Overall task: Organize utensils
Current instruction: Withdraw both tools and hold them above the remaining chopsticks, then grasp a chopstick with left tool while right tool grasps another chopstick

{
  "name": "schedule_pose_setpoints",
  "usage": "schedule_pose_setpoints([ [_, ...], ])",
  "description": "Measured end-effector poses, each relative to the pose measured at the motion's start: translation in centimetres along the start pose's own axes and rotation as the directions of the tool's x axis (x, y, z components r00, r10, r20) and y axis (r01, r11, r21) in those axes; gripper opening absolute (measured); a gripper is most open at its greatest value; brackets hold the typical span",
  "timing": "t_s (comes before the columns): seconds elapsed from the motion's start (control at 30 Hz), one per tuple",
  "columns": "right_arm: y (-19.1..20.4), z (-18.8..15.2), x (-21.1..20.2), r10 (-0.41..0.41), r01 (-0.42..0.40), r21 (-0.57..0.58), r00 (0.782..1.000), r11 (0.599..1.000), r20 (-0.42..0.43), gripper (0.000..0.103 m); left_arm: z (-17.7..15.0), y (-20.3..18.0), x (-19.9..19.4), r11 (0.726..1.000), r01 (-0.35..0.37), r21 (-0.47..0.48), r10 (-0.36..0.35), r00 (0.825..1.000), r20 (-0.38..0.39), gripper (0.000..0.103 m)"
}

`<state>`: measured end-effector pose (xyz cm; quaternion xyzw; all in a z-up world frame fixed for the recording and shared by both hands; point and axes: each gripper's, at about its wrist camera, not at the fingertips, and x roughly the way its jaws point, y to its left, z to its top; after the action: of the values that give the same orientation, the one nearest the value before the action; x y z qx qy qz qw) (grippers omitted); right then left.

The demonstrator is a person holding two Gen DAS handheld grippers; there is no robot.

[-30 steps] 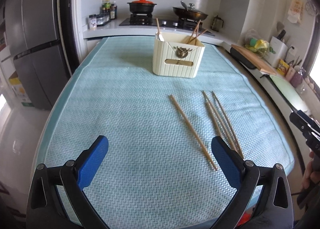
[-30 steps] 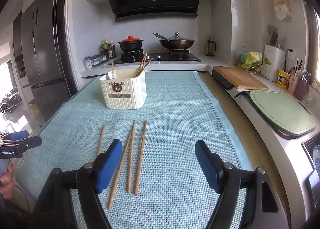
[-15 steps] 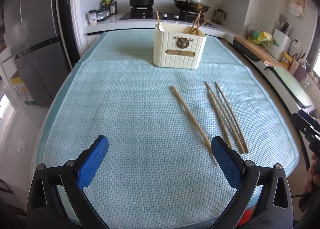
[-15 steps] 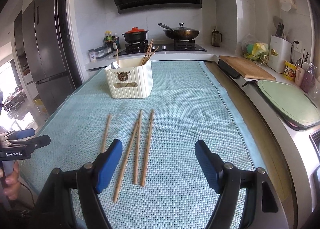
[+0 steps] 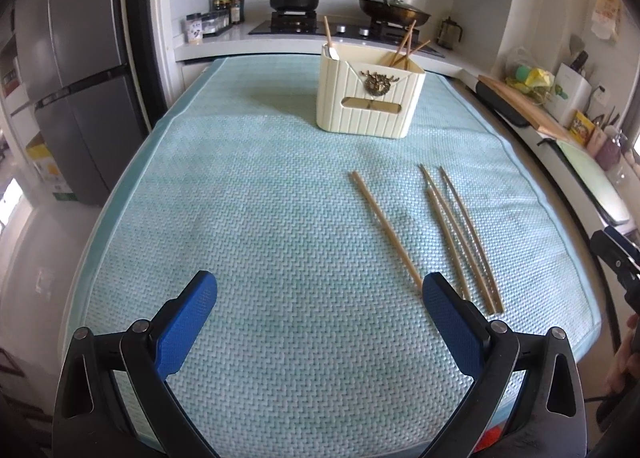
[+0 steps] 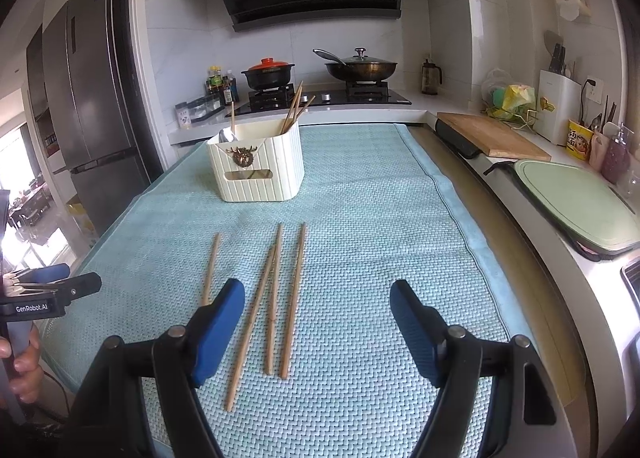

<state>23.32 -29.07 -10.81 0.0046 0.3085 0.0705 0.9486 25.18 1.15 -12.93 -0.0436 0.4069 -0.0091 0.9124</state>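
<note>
While four chopsticks (image 6: 276, 298) lie loose on the mat (image 6: 360, 218), your job is only partly done. The holder (image 6: 258, 166) stands upright at the far end of the mat, and it already has a few chopsticks leaning in its right compartment and a spoon (image 6: 228, 134) in its left one. So some utensils look sorted, as far as you can judge, and the four on the mat are what is left.

One loose chopstick (image 5: 386, 230) lies apart to the left; the other three (image 5: 460, 238) lie close together, nearly parallel, the two leftmost touching or crossing along part of their length. All four point roughly toward the holder and sit well short of it.

Your left gripper (image 5: 320, 310) is spread wide and holds nothing. It hovers over bare mat at the near edge, with its right finger (image 5: 452, 322) just beside the near end of the lone chopstick; whether they touch is hard to tell.

Your right gripper (image 6: 316, 318) is also spread wide and empty. The near ends of the group of three lie between its fingers, closer to the left finger (image 6: 216, 326), and neither finger appears to touch them. You'd probably go for one of these next.
</note>
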Motion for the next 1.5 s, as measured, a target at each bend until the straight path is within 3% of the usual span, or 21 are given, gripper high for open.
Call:
schedule_pose_setpoints([
  [0.57,-0.5,-0.1,1.3,0.001,-0.001,0.007,0.999,1.0,-0.039,0.077,0.2,0.0,1.6,1.0,-0.009,-0.014,0.008,0.999,-0.044,0.102],
  [0.8,-0.6,-0.6,2.1,0.013,-0.012,0.017,0.997,1.0,-0.071,0.077,1.3,-0.8,3.2,1.0,0.019,-0.004,-0.019,0.998,-0.061,0.102],
  [1.13,-0.7,-0.8,2.4,0.023,-0.022,0.018,0.996,1.0,-0.089,0.077,6.8,-3.2,12.1,0.999,0.037,-0.022,-0.039,0.991,-0.125,0.101],
  [1.5,-1.8,1.3,5.1,0.003,-0.005,-0.012,0.994,1.0,-0.113,0.077,7.4,-5.7,19.3,0.995,-0.06,0.083,0.077,0.973,-0.216,0.09],
])
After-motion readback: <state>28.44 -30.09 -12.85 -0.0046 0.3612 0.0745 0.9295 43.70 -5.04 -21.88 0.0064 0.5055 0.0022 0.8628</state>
